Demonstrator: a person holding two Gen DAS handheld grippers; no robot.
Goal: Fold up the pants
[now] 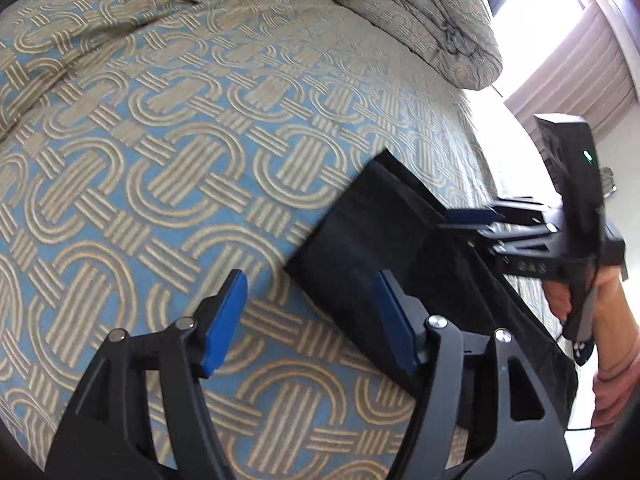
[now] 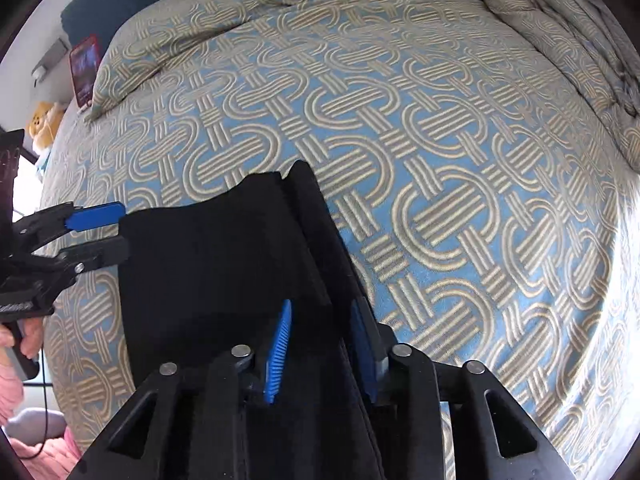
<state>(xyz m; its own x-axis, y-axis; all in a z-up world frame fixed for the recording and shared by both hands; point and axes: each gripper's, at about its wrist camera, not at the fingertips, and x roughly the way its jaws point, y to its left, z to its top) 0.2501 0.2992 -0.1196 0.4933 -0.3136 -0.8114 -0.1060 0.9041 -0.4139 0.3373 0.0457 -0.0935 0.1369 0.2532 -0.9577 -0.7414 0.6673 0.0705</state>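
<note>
Black pants (image 1: 372,240) lie folded into a narrow stack on a bed with a blue and tan patterned cover (image 1: 168,152). In the left wrist view my left gripper (image 1: 310,320) is open, its blue pads either side of the stack's near-left edge, holding nothing. My right gripper (image 1: 492,220) shows there at the right, over the far side of the pants. In the right wrist view my right gripper (image 2: 322,344) is open with pants (image 2: 224,264) fabric between and under its pads. My left gripper (image 2: 110,232) shows at the left edge, open beside the pants.
A bunched blanket (image 1: 420,12) of the same pattern lies at the far right of the bed. A pillow (image 2: 132,64) lies at the far left. A window with curtains (image 1: 568,60) is beyond the bed. A red card (image 2: 85,68) and a yellow toy (image 2: 40,124) sit beside the bed.
</note>
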